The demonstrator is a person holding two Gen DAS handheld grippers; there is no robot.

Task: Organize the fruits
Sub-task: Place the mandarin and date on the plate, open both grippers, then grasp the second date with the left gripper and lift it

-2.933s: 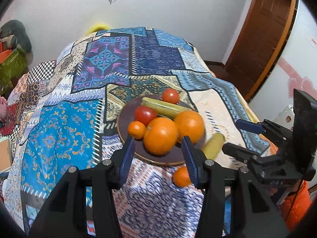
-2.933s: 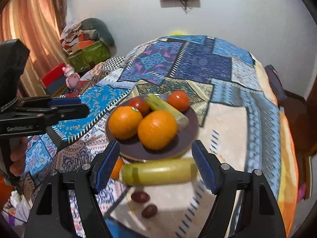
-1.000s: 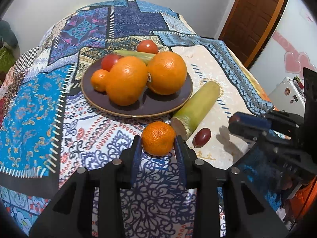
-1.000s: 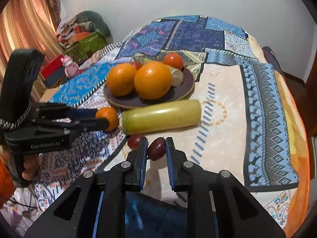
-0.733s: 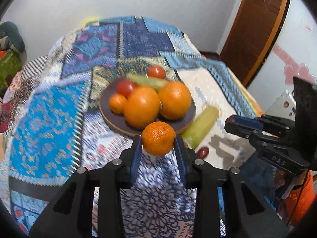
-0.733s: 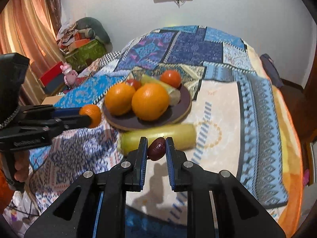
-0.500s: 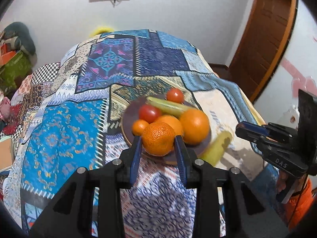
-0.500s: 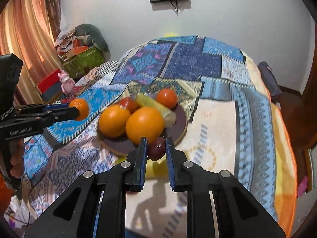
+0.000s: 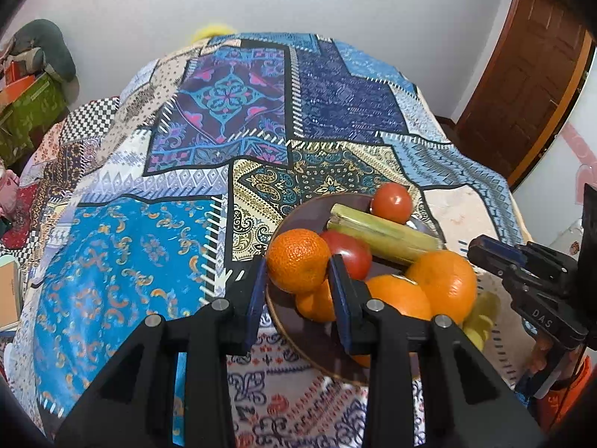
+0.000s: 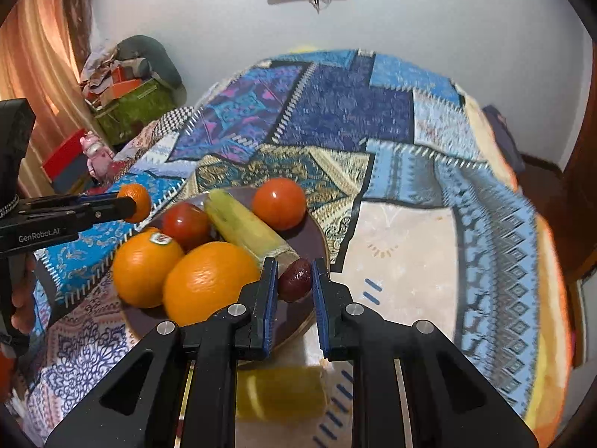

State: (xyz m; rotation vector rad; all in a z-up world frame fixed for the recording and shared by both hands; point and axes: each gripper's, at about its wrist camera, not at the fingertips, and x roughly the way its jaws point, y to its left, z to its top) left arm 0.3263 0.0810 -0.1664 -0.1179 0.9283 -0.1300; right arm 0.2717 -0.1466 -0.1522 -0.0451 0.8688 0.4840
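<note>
A small round mandarin with dimpled orange peel (image 9: pixel 297 260) sits low and centre in the left wrist view, pinched between the blue-padded black fingers of the left gripper (image 9: pixel 298 291) and held over the near-left rim of the dark brown round plate (image 9: pixel 298 330). On that glossy plate lie two large smooth oranges (image 9: pixel 442 283), one with a sticker, a smaller mandarin (image 9: pixel 315 304), two shiny red tomatoes (image 9: pixel 391 201) and a pale green cut stalk with a fibrous end (image 9: pixel 380 233). In the right wrist view the right gripper (image 10: pixel 294 291) is clamped on a small dark red oval fruit with a smooth skin (image 10: pixel 295 280), centre of the frame, above the plate's near-right edge. At the bottom centre of that view, between the gripper's arms, a second yellow-green cylindrical piece (image 10: pixel 280 392) shows blurred on the cloth. Everything rests on a patchwork-printed blue, navy and cream fabric cover (image 9: pixel 149 246). A hand (image 10: pixel 22 298) grips the left tool's handle at the left edge.
</note>
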